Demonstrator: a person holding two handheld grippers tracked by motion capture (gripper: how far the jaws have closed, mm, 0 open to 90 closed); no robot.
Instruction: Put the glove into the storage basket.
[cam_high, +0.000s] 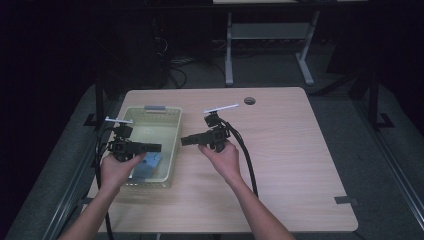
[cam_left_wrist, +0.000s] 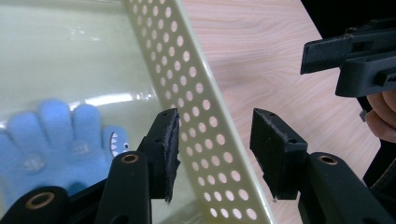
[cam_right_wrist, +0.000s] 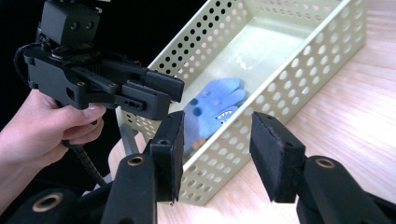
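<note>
I've got the blue glove (cam_right_wrist: 212, 109) lying flat at the near end of the perforated basket (cam_high: 172, 145), by its right wall. My left gripper (cam_left_wrist: 215, 154) hangs over that wall, jaws wide apart, holding nothing. My right gripper (cam_right_wrist: 215, 154) hovers just outside over the table (cam_high: 280, 150), equally wide and empty. Best approach, I reckon: swing left inward, clear the rim, drop straight onto the cuff.

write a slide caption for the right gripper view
Open right tool faces a pale perforated plastic basket holding a blue shark-face knitted glove, left tool hovering above.
</note>
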